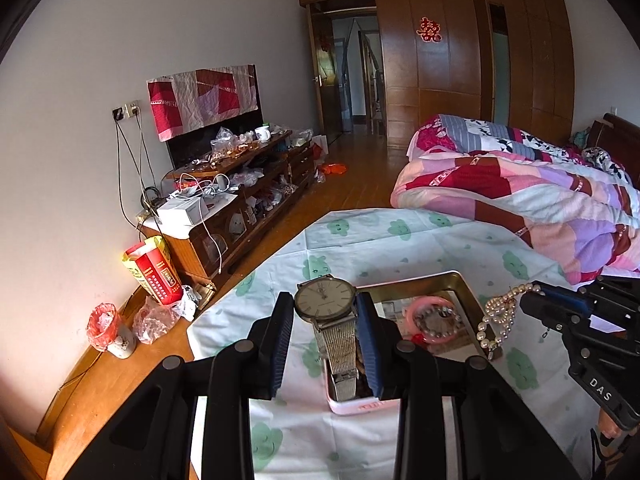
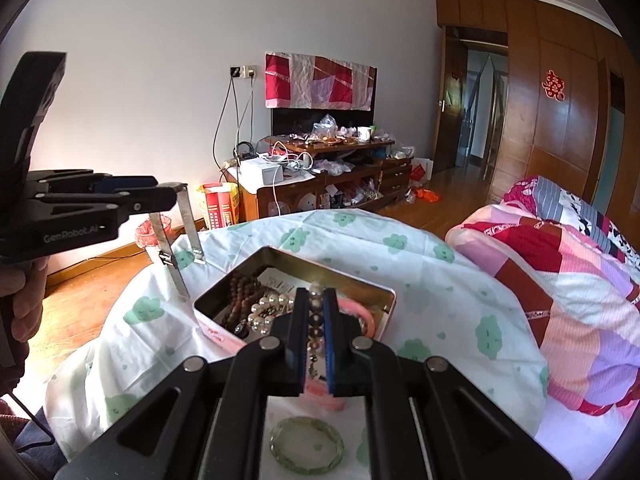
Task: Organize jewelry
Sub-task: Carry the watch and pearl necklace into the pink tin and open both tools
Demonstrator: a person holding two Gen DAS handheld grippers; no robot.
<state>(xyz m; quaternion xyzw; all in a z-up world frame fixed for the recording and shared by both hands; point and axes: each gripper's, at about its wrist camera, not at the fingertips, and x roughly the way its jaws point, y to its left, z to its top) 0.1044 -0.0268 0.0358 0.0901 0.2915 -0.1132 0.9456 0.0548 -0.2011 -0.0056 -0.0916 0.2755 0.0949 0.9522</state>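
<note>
My left gripper [image 1: 325, 310] is shut on a silver wristwatch [image 1: 325, 299]. The pads press on the sides of its round case, and its mesh band [image 1: 340, 354] hangs down over the pink tin box [image 1: 464, 286]. In the right wrist view the left gripper [image 2: 168, 194] is at the left, above the sheet, with the watch band [image 2: 189, 220] dangling from it. My right gripper [image 2: 316, 296] is shut on a pearl strand [image 2: 315, 300], which hangs from the right gripper [image 1: 526, 305] as a looped pearl strand [image 1: 498, 318] beside the tin. The open tin box [image 2: 240, 266] holds brown beads [image 2: 242, 294], pearls and a pink bangle [image 1: 414, 308].
A green jade bangle [image 2: 306, 444] lies on the cloud-print sheet [image 2: 420, 280] just below my right gripper. A patchwork quilt [image 2: 560, 288] is heaped at the right. A cluttered wooden TV cabinet [image 1: 240, 200] stands along the wall across a strip of wooden floor.
</note>
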